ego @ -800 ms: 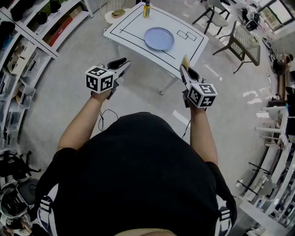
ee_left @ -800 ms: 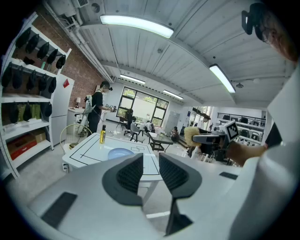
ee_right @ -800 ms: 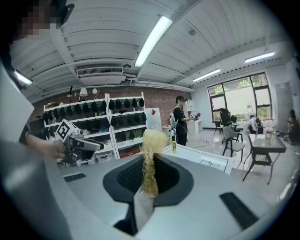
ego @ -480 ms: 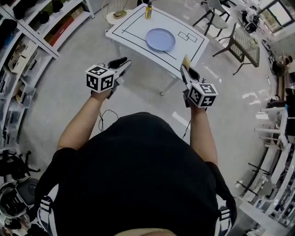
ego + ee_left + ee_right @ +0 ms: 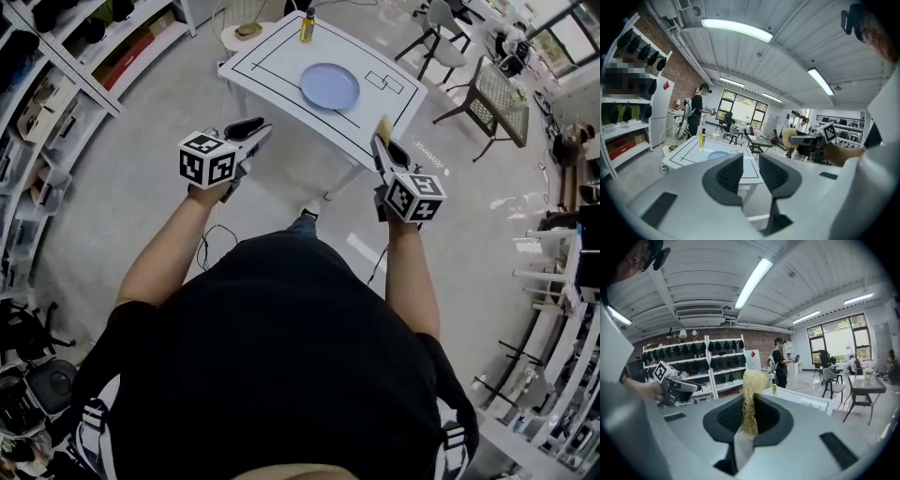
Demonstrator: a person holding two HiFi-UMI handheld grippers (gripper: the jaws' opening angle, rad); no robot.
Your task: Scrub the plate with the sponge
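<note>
The right gripper (image 5: 379, 139) is clamped on the yellow sponge (image 5: 751, 385). The left gripper (image 5: 251, 127) has its jaws slightly apart. The plate (image 5: 330, 86) lies mid-table (image 5: 272, 52).

The white table (image 5: 272, 61) stands on the grey floor (image 5: 141, 159) and is marked with black lines that form a large rectangle. A pale blue plate (image 5: 329, 86) lies inside the rectangle. A yellow bottle (image 5: 307, 25) stands upright near the table's far corner, well apart from the plate.
</note>
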